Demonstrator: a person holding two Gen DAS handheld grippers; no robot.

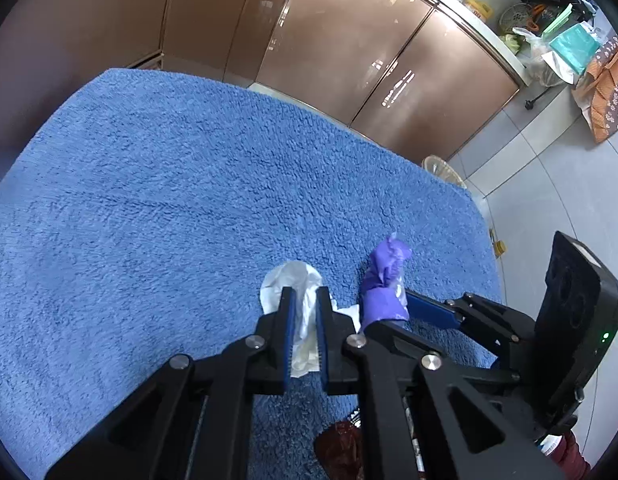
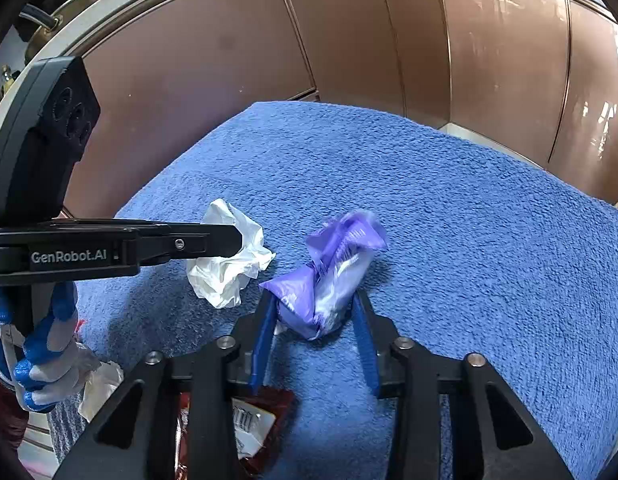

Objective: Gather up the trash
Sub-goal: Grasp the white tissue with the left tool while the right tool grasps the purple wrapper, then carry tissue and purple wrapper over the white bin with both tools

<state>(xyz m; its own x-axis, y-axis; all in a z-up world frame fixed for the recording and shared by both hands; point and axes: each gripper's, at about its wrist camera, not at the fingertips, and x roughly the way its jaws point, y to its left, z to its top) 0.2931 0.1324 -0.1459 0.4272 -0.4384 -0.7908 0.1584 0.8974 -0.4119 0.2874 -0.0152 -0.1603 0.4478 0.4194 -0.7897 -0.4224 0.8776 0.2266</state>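
Two pieces in play: you are working a crumpled white tissue [image 1: 297, 300] and a purple plastic wrapper [image 2: 333, 276], both lying on the blue towel [image 1: 169, 200] that is covering the counter.
Step in hand: you are picking up, one piece per side, by my reading.
Left hand-held gripper [image 1: 305, 300]: its fingers are sitting close together with the tissue between the blue pads; it looks pinched, though the tissue is still touching the towel.
Right hand-held gripper [image 2: 315, 308]: its fingers are standing apart on either side of the wrapper, flanking it and not yet clamping.
Next move: you are probably needing to close the right side on the wrapper's bunched middle, then lift both pieces clear; light plastic may slip.
Other trash: a dark red packet [image 2: 249, 424] is lying under the near edge, just below the grippers.
Containers: no bin or bag for the trash is showing in either view, so I cannot say what any is holding.
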